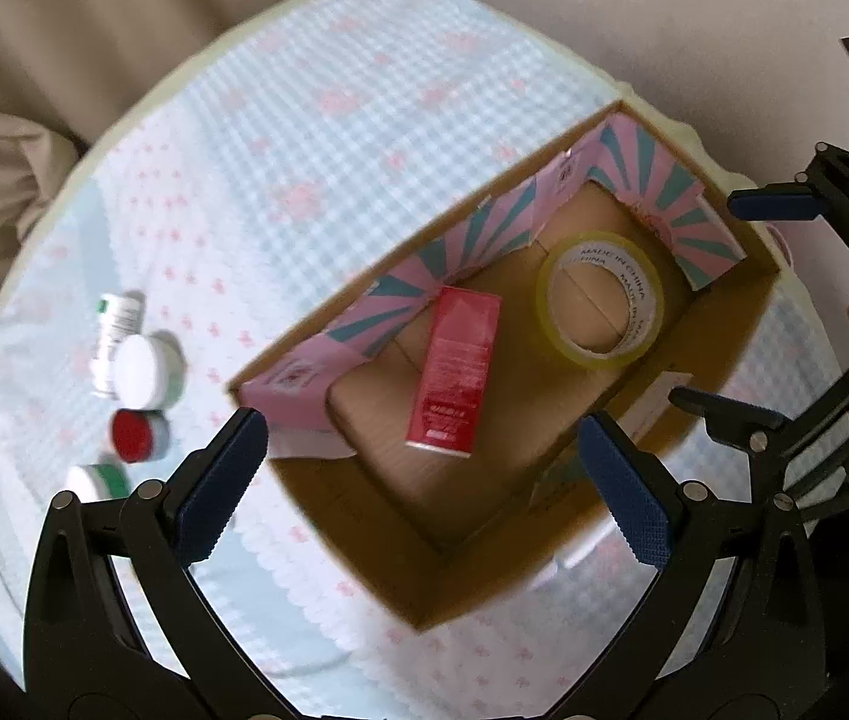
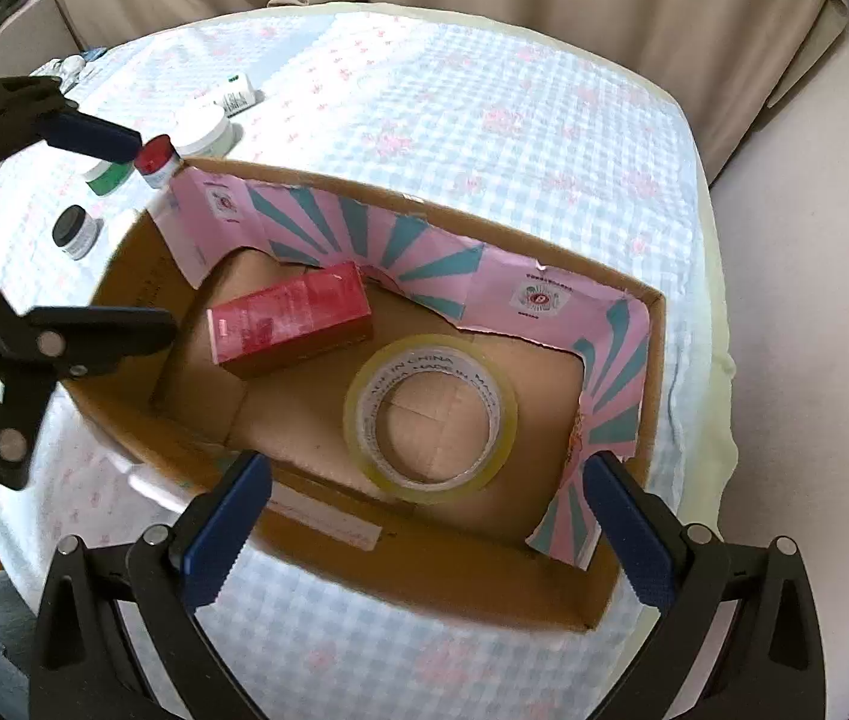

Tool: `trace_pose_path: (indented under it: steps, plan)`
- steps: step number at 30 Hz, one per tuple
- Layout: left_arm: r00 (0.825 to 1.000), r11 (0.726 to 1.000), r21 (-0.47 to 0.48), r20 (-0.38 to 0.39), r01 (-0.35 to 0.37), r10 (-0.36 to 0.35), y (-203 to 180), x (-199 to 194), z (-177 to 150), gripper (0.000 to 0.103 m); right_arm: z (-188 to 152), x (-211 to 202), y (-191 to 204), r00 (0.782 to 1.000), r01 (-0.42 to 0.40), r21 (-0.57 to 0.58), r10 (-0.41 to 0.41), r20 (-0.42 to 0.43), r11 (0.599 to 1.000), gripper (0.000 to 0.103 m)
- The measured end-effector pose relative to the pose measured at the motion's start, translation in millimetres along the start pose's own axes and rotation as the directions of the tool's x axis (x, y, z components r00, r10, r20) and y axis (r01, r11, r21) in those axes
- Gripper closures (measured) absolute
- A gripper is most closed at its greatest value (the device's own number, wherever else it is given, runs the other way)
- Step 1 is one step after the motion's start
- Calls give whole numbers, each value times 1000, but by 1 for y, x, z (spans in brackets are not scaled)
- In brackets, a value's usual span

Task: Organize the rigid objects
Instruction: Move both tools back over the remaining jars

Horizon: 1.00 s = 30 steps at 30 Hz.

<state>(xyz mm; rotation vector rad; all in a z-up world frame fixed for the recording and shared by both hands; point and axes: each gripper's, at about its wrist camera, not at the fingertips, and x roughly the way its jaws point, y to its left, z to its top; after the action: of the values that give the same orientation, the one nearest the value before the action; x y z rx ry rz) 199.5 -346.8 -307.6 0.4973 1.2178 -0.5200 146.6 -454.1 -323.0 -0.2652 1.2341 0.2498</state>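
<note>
**Inspector:** State of the collecting point?

**Assistant:** A cardboard box (image 2: 652,360) sits open-topped on the checked tablecloth (image 2: 484,120), presumably so items can be dropped in from above. A pink-and-teal paper liner (image 2: 424,264) runs round part of its inner walls. Inside, a red carton (image 2: 289,318) lies on its side toward one end and a roll of clear tape (image 2: 430,414) lies flat beside it, the two apart, which leaves bare floor for more.

**Inspector:** And the tongs?

**Assistant:** The left gripper (image 1: 418,480) hangs over the box's near corner, jaws spread wide, nothing between them. The right gripper (image 2: 424,516) is above the box's near wall, likewise wide open and empty. In my judgement both are between placements.

**Inspector:** What remains outside?

**Assistant:** A cluster just beside the box's outer corner: a white-lidded jar (image 1: 142,369), a red-capped bottle (image 1: 139,437), a green-banded container (image 1: 97,480), a white tube (image 1: 115,324) lying down, and a dark-lidded jar (image 2: 76,231). The left view is motion-blurred, so labels are unreadable. They sit on the left gripper's side, so that one looks the natural choice to fetch them.
</note>
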Motion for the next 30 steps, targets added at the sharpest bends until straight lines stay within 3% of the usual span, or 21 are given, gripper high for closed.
trace_pose_path:
  steps: [7, 15, 23, 30]
  plan:
    - [997, 997, -78, 77, 3, 3, 31, -67, -29, 0, 14, -38, 22, 999, 10, -15, -9, 35, 1000, 0]
    - [985, 974, -221, 145, -57, 90, 98, -136, -98, 0, 38, -99, 82, 990, 53, -19, -50, 131, 998, 0]
    - [978, 931, -357, 160, -71, 136, 189, -183, -190, 0, 66, -147, 162, 979, 4, 151, -35, 203, 988, 0]
    - [977, 924, -378, 173, -54, 128, 265, -186, -233, 0, 107, -140, 220, 984, -17, 371, -51, 173, 929, 0]
